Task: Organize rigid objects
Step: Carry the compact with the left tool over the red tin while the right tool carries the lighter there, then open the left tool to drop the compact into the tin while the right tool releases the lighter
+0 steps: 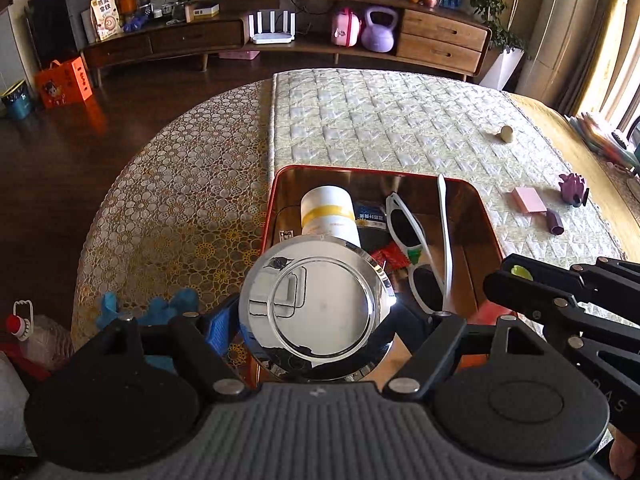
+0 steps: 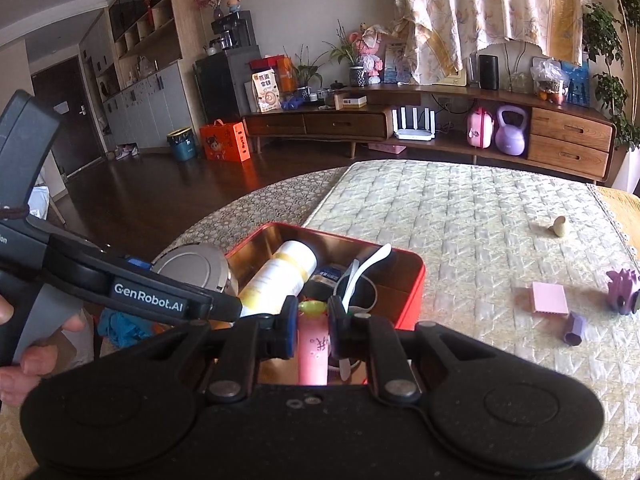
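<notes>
In the left wrist view, the left gripper (image 1: 316, 316) is clenched on a shiny round tin (image 1: 314, 308); the tin hides the fingertips and the near corner of the red box (image 1: 486, 216). Inside, a white bottle (image 1: 328, 216) lies with its long axis pointing away, beside white sunglasses (image 1: 416, 248). In the right wrist view, the right gripper (image 2: 313, 326) grips a pink tube (image 2: 313, 350) over the box's near edge; the tube points forward, its lower end cut off by the gripper body.

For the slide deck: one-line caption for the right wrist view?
Right gripper clamps a pink tube over the red tin; left gripper holds a round metal lid.
</notes>
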